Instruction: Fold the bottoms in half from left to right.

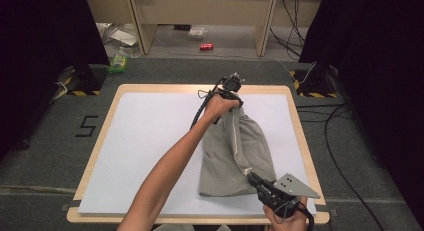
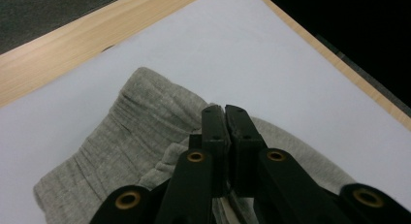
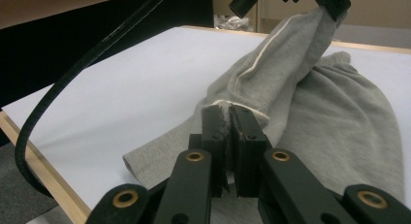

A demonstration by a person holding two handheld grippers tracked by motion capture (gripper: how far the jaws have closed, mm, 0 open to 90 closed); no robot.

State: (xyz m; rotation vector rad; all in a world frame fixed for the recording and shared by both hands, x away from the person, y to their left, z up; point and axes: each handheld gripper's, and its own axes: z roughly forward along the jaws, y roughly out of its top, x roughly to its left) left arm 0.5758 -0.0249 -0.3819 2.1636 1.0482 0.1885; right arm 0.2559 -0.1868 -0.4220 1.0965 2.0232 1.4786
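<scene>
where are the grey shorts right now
In the high view the grey shorts lie on the right half of the white mat, pinched between the left gripper and the right gripper.

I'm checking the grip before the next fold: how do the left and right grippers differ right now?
The left gripper holds the grey garment at its far end, near the table's far edge, lifting the cloth; the right gripper holds the near end, low by the near edge. The right gripper carries a grey plate on top; no such plate shows on the left gripper. Both are shut on the cloth's white-trimmed edge.
</scene>
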